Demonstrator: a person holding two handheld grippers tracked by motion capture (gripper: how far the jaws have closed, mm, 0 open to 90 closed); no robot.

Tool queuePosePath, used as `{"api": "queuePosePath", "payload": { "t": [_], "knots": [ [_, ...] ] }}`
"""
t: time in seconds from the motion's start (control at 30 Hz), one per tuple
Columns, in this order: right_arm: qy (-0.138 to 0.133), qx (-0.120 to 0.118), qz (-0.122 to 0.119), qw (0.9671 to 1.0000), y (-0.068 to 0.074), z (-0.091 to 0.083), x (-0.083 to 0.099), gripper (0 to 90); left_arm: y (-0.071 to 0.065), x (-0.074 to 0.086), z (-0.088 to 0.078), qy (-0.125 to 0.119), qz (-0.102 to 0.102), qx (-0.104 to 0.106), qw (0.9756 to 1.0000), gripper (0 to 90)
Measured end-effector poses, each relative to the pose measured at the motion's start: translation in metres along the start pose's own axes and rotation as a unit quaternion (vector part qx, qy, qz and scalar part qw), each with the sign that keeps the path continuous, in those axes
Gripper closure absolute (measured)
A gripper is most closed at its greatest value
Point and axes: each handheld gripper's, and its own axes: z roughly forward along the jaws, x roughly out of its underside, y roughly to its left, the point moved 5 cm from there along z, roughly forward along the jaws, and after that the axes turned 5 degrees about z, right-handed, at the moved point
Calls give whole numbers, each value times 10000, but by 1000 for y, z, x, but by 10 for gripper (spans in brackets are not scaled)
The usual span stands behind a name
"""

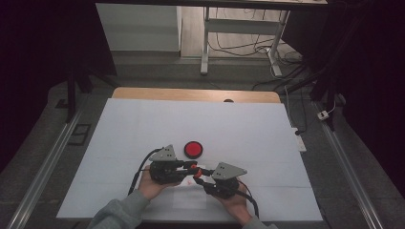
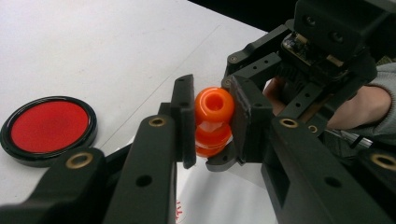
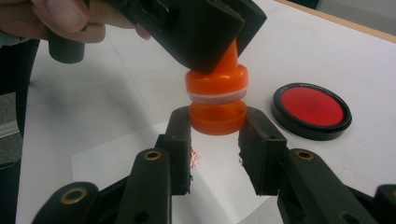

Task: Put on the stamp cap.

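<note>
An orange stamp with a round knob and a wider lower part hangs just above the table near its front. My left gripper is shut on the knob. My right gripper is shut on the stamp's lower orange section, its pads against both sides. In the high view the left gripper and right gripper meet tip to tip at the stamp. A round red ink pad in a black case lies open on the table just beyond them.
A white sheet covers the table. A small paper with a red stamp mark lies under the grippers. The ink pad sits close to the right of my right jaws. Desk legs and cables stand beyond the far edge.
</note>
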Motion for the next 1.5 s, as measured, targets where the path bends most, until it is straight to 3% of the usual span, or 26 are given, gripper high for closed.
{"api": "queuePosePath", "payload": {
  "t": [1.0, 1.5],
  "knots": [
    [-79, -8, 81, 9999, 0, -2, -2, 642, -1, 3, 5, 38, 36, -29, 10000, 717],
    [-9, 105, -52, 9999, 2, -2, -2, 646, -1, 4, 5, 46, 84, -23, 10000, 723]
  ]
}}
